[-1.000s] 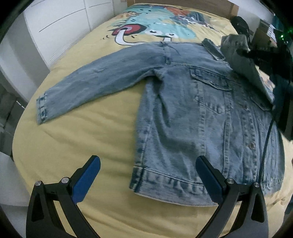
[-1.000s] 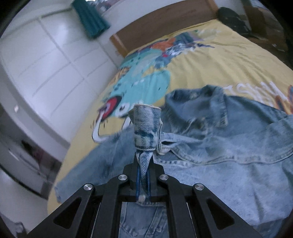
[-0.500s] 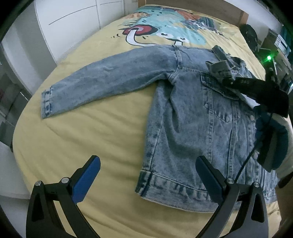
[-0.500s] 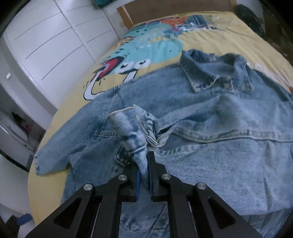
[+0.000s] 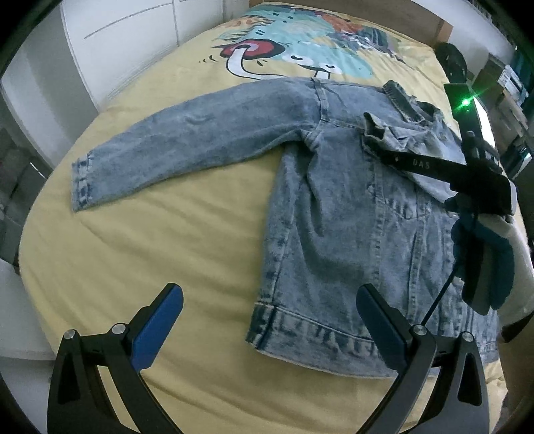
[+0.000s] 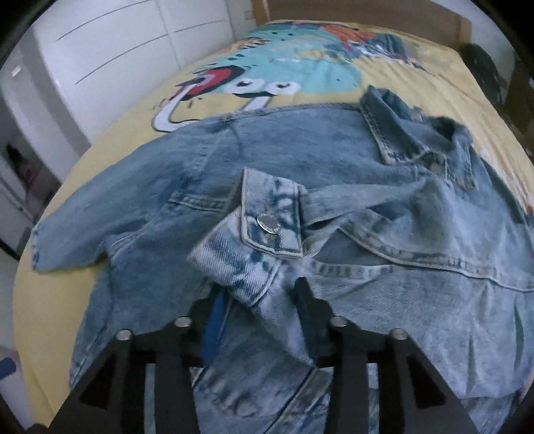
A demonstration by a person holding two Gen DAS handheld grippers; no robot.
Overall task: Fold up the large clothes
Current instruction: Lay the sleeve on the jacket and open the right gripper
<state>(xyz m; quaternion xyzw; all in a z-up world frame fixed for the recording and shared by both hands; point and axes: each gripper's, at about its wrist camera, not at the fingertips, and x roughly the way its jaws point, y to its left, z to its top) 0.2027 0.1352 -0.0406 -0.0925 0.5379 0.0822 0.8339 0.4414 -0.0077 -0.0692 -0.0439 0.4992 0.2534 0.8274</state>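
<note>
A light blue denim jacket point(image 5: 333, 233) lies spread front up on the yellow bed point(image 5: 150, 250). One sleeve point(image 5: 200, 143) stretches out flat to the left. The other sleeve is folded across the chest, and its buttoned cuff point(image 6: 270, 217) rests there. My right gripper point(image 6: 257, 293) is low over that cuff with its jaws opening; loose cuff cloth lies between them without being pinched. In the left wrist view the right gripper point(image 5: 417, 163) shows as a black finger held by a gloved hand point(image 5: 484, 267). My left gripper point(image 5: 268, 297) hangs open above the jacket's hem, holding nothing.
The bed cover has a large cartoon print point(image 5: 300, 50) beyond the jacket. White wardrobe doors point(image 6: 116, 50) run along the left side and a wooden headboard point(image 6: 367, 13) stands at the far end. Dark items and boxes point(image 5: 500, 83) crowd the right edge.
The right gripper carried the pinched cuff down onto the jacket's chest, then its jaws parted and the cuff dropped loose. The left gripper stayed open and nearly still.
</note>
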